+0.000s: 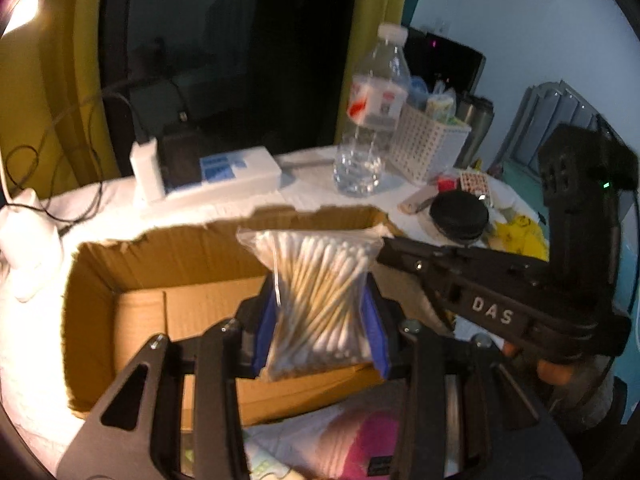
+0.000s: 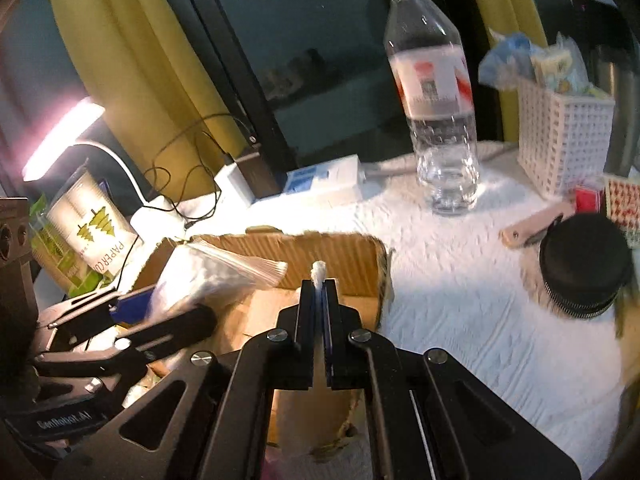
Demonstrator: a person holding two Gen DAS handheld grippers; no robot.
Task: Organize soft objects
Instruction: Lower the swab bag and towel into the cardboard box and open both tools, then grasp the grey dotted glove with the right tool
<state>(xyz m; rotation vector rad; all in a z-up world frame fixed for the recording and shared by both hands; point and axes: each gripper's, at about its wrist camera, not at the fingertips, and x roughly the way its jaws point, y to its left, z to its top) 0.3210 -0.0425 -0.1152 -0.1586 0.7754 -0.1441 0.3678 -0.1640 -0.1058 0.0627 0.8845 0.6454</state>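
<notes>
My left gripper (image 1: 322, 316) is shut on a clear zip bag of cotton swabs (image 1: 316, 296) and holds it upright over an open cardboard box (image 1: 168, 264). The bag also shows in the right wrist view (image 2: 208, 276), at the left over the same box (image 2: 340, 256). My right gripper (image 2: 319, 280) is shut on a single cotton swab (image 2: 319, 271), whose white tip sticks out past the fingertips, above the box. In the left wrist view the right gripper (image 1: 384, 250) reaches in from the right, its tip at the bag's top corner.
A water bottle (image 2: 436, 112), a white lattice basket (image 2: 560, 136), a black round zip case (image 2: 584, 268), a flat white and blue box (image 2: 324, 184) and a lamp (image 2: 60, 140) stand on the white cloth (image 2: 460, 300). Pink fabric (image 1: 360, 444) lies below the left gripper.
</notes>
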